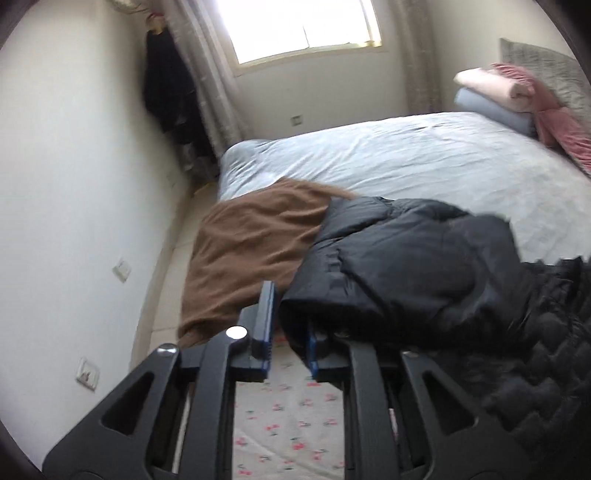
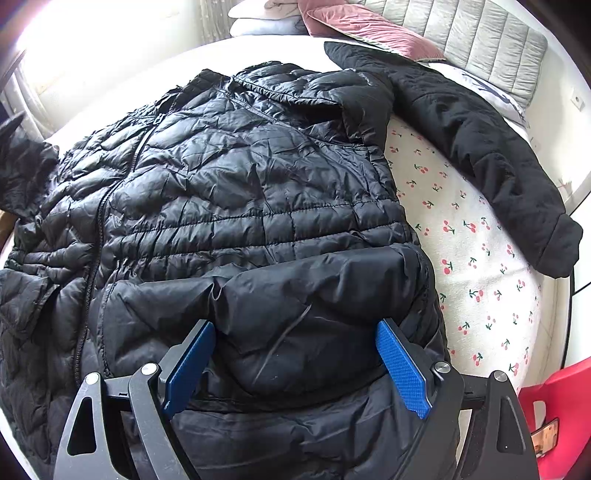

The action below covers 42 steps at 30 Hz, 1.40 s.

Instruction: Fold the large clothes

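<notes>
A black quilted puffer jacket (image 2: pixel 229 192) lies front up on the cherry-print sheet (image 2: pixel 472 236), one sleeve (image 2: pixel 480 147) stretched out to the right. My right gripper (image 2: pixel 295 332) is open, its blue pads (image 2: pixel 402 369) spread either side of a folded-up bulge of the jacket's hem. In the left wrist view my left gripper (image 1: pixel 291 325) has its jaws close together around the edge of a black jacket part (image 1: pixel 406 266) held up over the bed; the right finger is partly hidden by the fabric.
A brown blanket (image 1: pixel 255 247) hangs over the bed's near corner. Folded bedding (image 1: pixel 491 96) and a pink cushion (image 2: pixel 362 29) lie by the padded headboard (image 2: pixel 480 40). A white wall (image 1: pixel 74 184) runs on the left. A red object (image 2: pixel 554 391) sits at lower right.
</notes>
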Available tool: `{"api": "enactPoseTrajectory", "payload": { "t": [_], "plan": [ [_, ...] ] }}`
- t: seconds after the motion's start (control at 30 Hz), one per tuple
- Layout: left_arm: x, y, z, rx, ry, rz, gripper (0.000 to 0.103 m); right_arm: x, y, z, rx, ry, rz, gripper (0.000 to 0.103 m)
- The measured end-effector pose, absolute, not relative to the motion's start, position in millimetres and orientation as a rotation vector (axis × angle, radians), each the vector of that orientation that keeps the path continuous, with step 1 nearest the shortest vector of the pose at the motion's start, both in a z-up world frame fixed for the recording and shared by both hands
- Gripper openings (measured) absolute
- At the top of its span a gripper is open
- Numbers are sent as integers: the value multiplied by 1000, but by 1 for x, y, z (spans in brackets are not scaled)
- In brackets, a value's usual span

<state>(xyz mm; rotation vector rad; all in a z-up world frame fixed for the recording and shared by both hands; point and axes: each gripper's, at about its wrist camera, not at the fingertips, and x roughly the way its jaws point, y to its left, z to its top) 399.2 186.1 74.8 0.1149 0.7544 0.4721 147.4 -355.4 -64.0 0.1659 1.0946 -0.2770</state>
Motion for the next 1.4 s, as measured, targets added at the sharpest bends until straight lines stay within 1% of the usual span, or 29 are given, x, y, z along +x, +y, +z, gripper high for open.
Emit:
{"api": "enactPoseTrajectory", "payload": {
  "t": [0.03, 0.07, 0.1, 0.2, 0.3, 0.4, 0.53, 0.6, 0.73, 0.83, 0.93, 1.0, 1.07, 1.1, 1.17, 1.2, 1.27, 1.33, 1.4],
  "plan": [
    [400, 206, 59, 143, 795, 560, 41, 147, -356, -64, 168, 1094, -275, 89],
    [400, 219, 43, 167, 837, 628, 60, 148, -356, -64, 170, 1094, -273, 89],
    [397, 228, 28, 181, 875, 665, 69, 148, -356, -64, 172, 1094, -272, 89],
    [383, 241, -3, 171, 955, 664, 70, 148, -358, -63, 178, 1085, -264, 89],
    [366, 218, -16, 187, 965, 569, 71, 147, -362, -60, 197, 1063, -258, 89],
    [347, 183, -16, 214, 952, 452, 76, 144, -366, -55, 226, 1034, -251, 89],
    [307, 135, 1, 223, 879, 296, 83, 141, -367, -51, 247, 1016, -251, 89],
    [282, 114, 9, 207, 853, 186, 84, 141, -365, -51, 242, 1013, -252, 89],
    [246, 54, -2, 262, 835, -62, 84, 142, -360, -52, 225, 1020, -246, 89],
    [230, 20, -30, 270, 908, -212, 84, 142, -356, -54, 214, 1030, -241, 89],
    [225, 16, -87, 193, 1148, -232, 84, 141, -355, -54, 207, 1035, -238, 89],
    [216, 23, -89, 116, 1124, -206, 84, 141, -356, -54, 210, 1035, -238, 89],
    [215, 19, -76, 96, 1173, -183, 84, 139, -357, -52, 214, 1029, -245, 89],
    [214, 16, -65, 74, 1163, -202, 84, 138, -357, -50, 210, 1021, -254, 89],
    [207, 16, -36, 12, 1061, -257, 85, 136, -357, -46, 190, 1007, -263, 89],
    [203, 16, -25, -9, 1009, -272, 92, 135, -356, -42, 172, 996, -265, 89],
    [198, 22, -11, -42, 906, -277, 103, 133, -356, -35, 165, 974, -272, 89],
    [200, 31, -14, -55, 853, -242, 103, 138, -359, -27, 203, 948, -263, 89],
    [205, 41, -24, -72, 850, -182, 103, 150, -364, -20, 269, 941, -221, 89]
  ]
}}
